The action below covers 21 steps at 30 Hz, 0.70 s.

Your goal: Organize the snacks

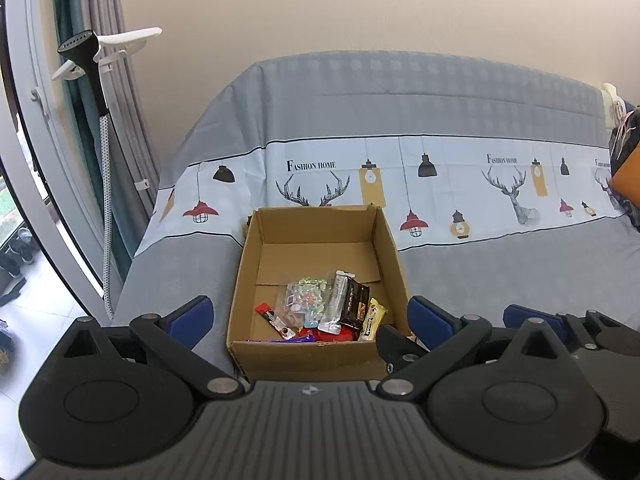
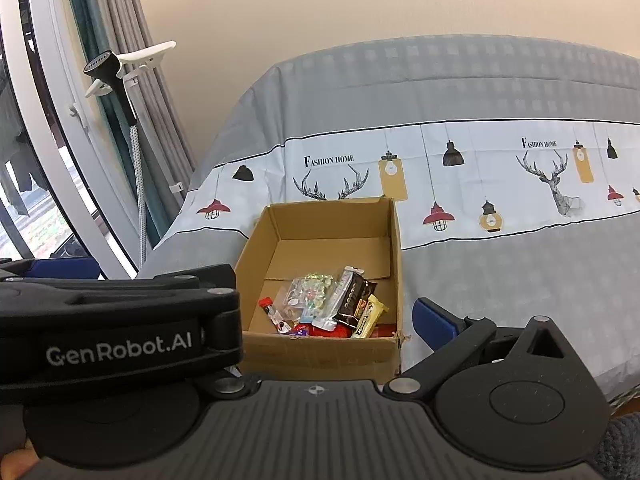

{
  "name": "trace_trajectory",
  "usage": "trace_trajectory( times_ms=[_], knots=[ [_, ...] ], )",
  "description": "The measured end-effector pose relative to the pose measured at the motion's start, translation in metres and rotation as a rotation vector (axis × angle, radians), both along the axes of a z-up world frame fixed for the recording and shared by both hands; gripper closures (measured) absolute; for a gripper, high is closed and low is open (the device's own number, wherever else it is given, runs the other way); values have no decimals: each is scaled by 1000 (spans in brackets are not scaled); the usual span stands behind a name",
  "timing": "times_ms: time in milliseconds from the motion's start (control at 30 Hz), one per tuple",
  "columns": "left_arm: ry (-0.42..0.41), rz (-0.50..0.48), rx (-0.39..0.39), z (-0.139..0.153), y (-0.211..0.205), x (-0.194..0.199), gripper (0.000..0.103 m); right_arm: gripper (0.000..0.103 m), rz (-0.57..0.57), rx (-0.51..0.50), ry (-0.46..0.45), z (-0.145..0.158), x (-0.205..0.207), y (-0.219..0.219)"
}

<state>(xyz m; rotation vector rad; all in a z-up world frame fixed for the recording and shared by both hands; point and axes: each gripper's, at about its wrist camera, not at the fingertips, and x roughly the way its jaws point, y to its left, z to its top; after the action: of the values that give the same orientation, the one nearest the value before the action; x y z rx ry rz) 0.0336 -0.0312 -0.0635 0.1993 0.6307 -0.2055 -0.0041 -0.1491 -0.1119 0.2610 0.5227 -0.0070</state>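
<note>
An open cardboard box (image 1: 320, 232) stands on the bed, also in the right wrist view (image 2: 332, 224). Several snack packets (image 1: 328, 308) lie in its near half: a clear bag of coloured candy (image 2: 308, 292), a dark chocolate bar (image 2: 354, 300), a yellow bar (image 2: 370, 316), a red stick (image 1: 272, 318). My left gripper (image 1: 310, 316) is open and empty, its blue pads (image 1: 190, 316) either side of the box's near wall. My right gripper is open and empty; its right pad (image 2: 434, 320) shows just right of the box, and the left gripper's body (image 2: 116, 320) hides its left finger.
The bed carries a grey and white sheet (image 1: 480, 264) printed with lamps and deer. A garment steamer (image 1: 86, 48) stands by the curtains and window at the left. A dark and orange bag (image 1: 626, 168) sits at the bed's right edge.
</note>
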Motion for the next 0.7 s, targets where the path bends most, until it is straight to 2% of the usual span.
trace_trajectory(
  times_ms=[400,700],
  knots=[
    [18,13,-5,-1,5,0,0,1,-1,-11,15,-1,2,4],
    [38,33,19,-3,5,1,0,1,1,3,40,-6,5,6]
  ],
)
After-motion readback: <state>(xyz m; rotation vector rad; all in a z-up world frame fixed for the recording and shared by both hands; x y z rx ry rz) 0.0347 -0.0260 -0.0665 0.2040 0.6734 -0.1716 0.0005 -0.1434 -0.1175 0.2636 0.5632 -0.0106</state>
